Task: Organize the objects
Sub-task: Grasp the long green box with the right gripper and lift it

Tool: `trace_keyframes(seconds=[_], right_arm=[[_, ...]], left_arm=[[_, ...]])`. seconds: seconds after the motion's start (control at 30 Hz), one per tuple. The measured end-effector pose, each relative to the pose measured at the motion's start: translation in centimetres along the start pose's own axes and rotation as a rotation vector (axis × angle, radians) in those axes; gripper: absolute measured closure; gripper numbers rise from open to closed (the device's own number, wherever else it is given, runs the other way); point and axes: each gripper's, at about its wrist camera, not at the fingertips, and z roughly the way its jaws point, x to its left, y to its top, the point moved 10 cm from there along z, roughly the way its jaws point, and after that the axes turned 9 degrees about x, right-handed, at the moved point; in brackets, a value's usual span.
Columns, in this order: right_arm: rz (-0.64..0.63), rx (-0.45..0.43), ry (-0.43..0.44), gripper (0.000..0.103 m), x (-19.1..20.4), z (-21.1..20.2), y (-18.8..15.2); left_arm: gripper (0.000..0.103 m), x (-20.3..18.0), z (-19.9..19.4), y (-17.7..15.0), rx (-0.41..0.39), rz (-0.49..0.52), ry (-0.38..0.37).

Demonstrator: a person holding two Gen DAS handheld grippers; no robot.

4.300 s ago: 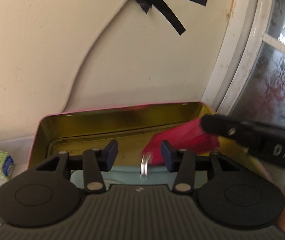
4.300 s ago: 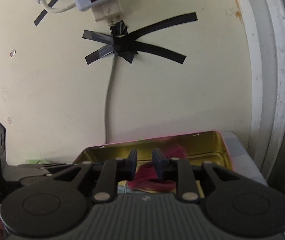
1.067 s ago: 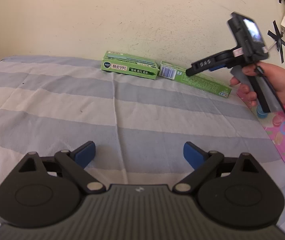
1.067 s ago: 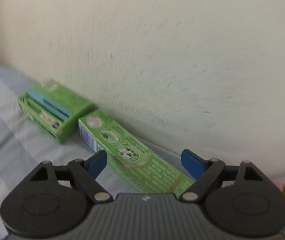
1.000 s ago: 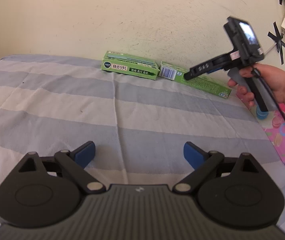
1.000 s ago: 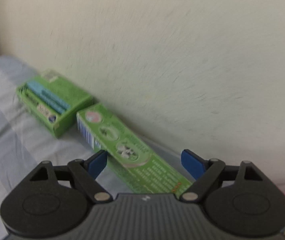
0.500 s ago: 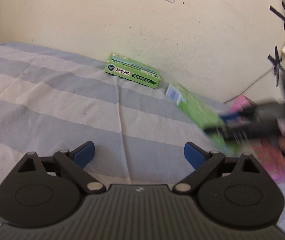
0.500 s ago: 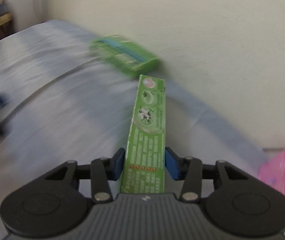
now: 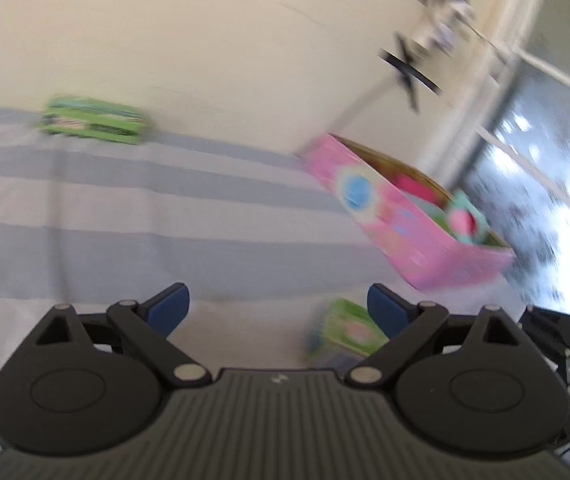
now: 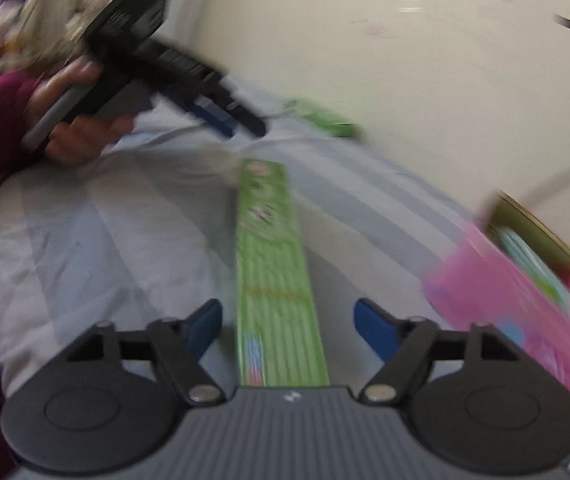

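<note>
A long green box (image 10: 273,264) lies on the striped cloth, pointing away from me between the jaws of my right gripper (image 10: 289,316). Those jaws are opening and the blue pads stand clear of the box on both sides. One end of this box (image 9: 345,332) shows beside the right finger of my left gripper (image 9: 277,302), which is wide open with nothing in it. A shorter green box (image 9: 93,122) lies far back by the wall. The pink tin (image 9: 405,224) sits open to the right, with pink and teal items inside.
A hand (image 10: 77,128) with a dark red sleeve holds the left gripper (image 10: 221,116) at the upper left of the right wrist view. The striped cloth (image 9: 125,220) spreads to the left. A taped cable (image 9: 409,76) and a window (image 9: 545,160) are behind the tin.
My right gripper shut on the long green box by the wall, carried it away to a spot beside the pink tin, and its jaws have parted. The left view swung right toward the tin.
</note>
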Motion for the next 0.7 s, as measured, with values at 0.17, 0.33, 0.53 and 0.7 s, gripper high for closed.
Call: trace_keyframes(seconds=[0.17, 0.33, 0.53, 0.7], right_arm=[[0.268, -0.039, 0.046, 0.032, -0.9, -1.0, -2.7], [0.374, -0.07, 0.067, 0.054, -2.0, -0.8, -2.4], [0.518, -0.104, -0.003, 0.048, -6.4, -2.7, -5.9], [0.596, -0.116, -0.101, 0.04, -9.5, -4.5, -8.9]], left_arm=[[0.021, -4.2, 1.5, -1.5, 0.083, 0.082, -0.036], [0.03, -5.4, 2.0, -2.8, 0.084, 0.071, 0.029], [0.027, -10.5, 3.5, -4.3, 0.102, 0.103, 0.011], [0.027, -15.3, 6.4, -4.6, 0.122, 0.104, 0.017]])
